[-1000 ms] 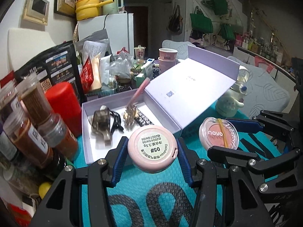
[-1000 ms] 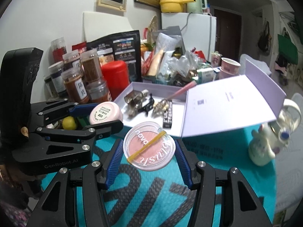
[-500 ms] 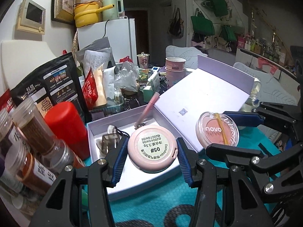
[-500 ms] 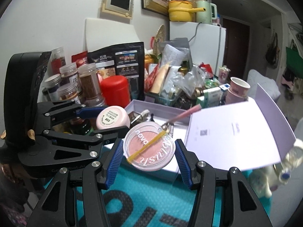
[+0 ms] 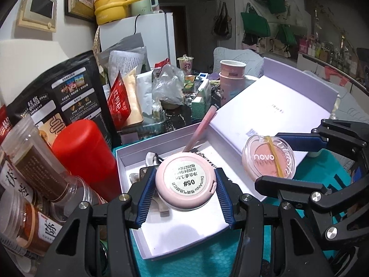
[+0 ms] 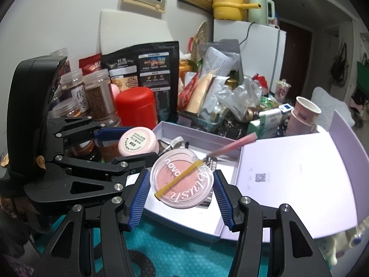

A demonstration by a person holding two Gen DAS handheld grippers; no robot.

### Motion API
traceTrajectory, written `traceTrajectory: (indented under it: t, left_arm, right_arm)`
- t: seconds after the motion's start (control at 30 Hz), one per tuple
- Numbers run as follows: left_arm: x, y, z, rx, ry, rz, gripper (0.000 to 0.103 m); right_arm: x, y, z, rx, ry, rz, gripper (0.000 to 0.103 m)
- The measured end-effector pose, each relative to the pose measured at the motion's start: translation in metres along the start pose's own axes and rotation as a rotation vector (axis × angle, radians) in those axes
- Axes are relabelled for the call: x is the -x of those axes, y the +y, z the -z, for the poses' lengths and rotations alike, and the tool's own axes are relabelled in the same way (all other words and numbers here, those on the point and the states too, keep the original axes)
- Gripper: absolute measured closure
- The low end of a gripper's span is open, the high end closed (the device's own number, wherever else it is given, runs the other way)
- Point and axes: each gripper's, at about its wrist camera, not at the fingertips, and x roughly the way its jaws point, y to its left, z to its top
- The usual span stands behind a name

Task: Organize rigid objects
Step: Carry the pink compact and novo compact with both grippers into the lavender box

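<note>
My left gripper [image 5: 185, 188] is shut on a round pink compact [image 5: 184, 182], label side up, held above the open lavender box [image 5: 184, 242]. My right gripper [image 6: 181, 188] is shut on a clear blush compact [image 6: 181, 181] with a yellow band across it, also over the box [image 6: 196, 217]. In the left wrist view the blush compact [image 5: 268, 159] hangs to the right, in front of the box lid [image 5: 272, 110]. In the right wrist view the pink compact [image 6: 136, 142] shows at left in the left gripper [image 6: 129, 143]. A pink tube [image 5: 198, 131] and small clips lie in the box.
A red canister [image 5: 85, 157] and several spice jars [image 5: 37, 161] stand left of the box. Bags, snack packets and paper cups [image 5: 230, 78] crowd the far side. A teal mat [image 6: 175, 254] covers the table under the box. A white figurine [image 6: 346, 237] sits at the right.
Both grippers have moved forward with their compacts, from over the teal mat in front of the box to above the box's tray. Grips are unchanged.
</note>
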Motion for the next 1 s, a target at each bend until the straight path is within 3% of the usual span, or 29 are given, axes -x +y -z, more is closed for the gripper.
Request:
traceTrajectory:
  t: [0.53, 1.0]
  left_arm:
    - [-0.049, 0.019, 0.025, 0.033, 0.11, 0.021, 0.053]
    - [-0.071, 0.027, 0.046, 0.075, 0.226, 0.058, 0.053]
  right_arm:
    - [-0.062, -0.009, 0.012, -0.029, 0.098, -0.029, 0.048]
    - [-0.091, -0.014, 0.036, -0.085, 0.209, -0.067, 0.048]
